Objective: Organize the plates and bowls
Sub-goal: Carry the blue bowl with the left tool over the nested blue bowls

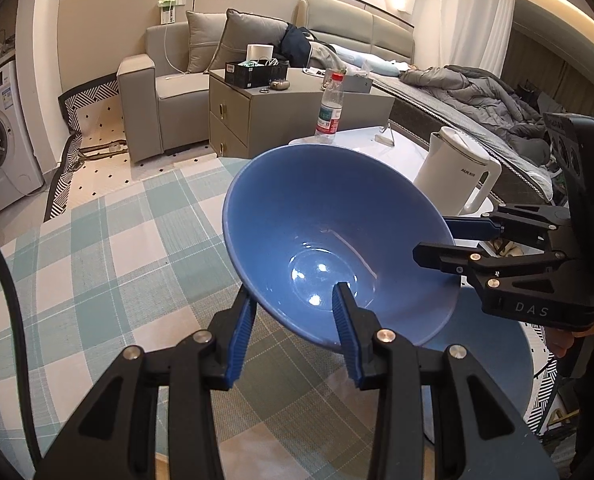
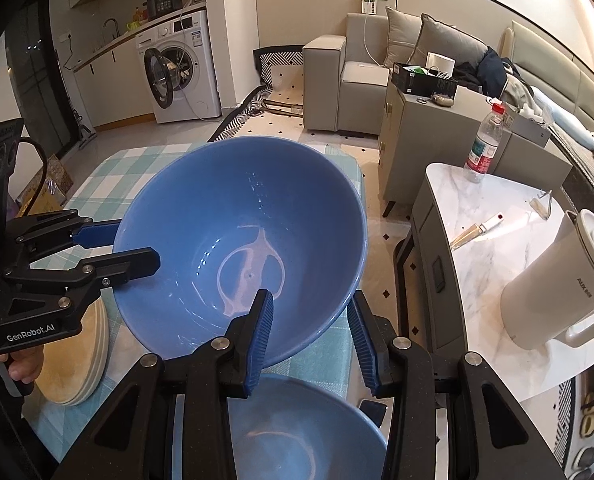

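Blue-padded fingers fill the bottom of both wrist views, and each pair is clamped on the rim of one blue bowl (image 1: pixel 337 248). From the left wrist, the left gripper (image 1: pixel 293 332) has one pad inside the bowl and one outside on the near wall, at lower centre. The right gripper (image 1: pixel 441 240) comes in from the right edge of that frame and pinches the far-right rim the same way. Its own camera shows that gripper (image 2: pixel 313 336) astride the near rim at lower centre, with the left gripper (image 2: pixel 129 244) entering from the left edge.

Both grips are narrow, closed on the bowl wall, and the bowl hangs tilted in mid-air over the checked cloth (image 1: pixel 97 264), mouth toward the cameras.

Outward from there, a second blue bowl (image 2: pixel 297 432) sits directly below at the bottom of the right view. Pale plates (image 2: pixel 77 356) are stacked at lower left. A white kettle (image 2: pixel 557 280) and a bottle (image 2: pixel 485 144) stand on the marble table (image 2: pixel 497 208) to the right, well apart.

The step in hand looks like carrying this bowl to nest it in the one beneath. That calls for levelling it, centring it over the lower bowl, lowering gently, then freeing both rims without tipping it.
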Available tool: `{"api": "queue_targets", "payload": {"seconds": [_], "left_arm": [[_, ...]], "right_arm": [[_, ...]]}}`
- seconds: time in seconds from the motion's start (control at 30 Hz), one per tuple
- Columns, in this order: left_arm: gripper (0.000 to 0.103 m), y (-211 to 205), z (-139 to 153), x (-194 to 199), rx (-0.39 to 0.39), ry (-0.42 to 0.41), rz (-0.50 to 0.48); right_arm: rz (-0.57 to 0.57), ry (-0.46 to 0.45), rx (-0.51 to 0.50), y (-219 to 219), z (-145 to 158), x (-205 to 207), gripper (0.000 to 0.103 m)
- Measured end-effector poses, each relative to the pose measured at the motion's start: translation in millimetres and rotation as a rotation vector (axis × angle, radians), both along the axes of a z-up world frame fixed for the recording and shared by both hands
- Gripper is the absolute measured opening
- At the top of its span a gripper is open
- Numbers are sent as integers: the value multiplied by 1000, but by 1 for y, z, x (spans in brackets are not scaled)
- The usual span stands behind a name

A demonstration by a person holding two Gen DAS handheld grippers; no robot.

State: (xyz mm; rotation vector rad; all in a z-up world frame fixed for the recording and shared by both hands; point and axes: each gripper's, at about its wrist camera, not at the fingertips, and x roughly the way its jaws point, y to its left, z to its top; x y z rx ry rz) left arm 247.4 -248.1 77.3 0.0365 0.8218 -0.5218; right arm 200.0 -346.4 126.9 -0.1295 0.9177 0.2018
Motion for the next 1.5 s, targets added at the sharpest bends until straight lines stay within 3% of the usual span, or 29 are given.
{"api": "queue_targets", "payload": {"seconds": [0.67, 1.5], "left_arm": [[38, 3, 30, -34, -33, -66, -34], [38, -9, 45, -69, -22, -85, -144]], "right_arm": [[-39, -101, 0, 4, 46, -63, 40], [-135, -128, -6, 6, 63, -129, 41]]}}
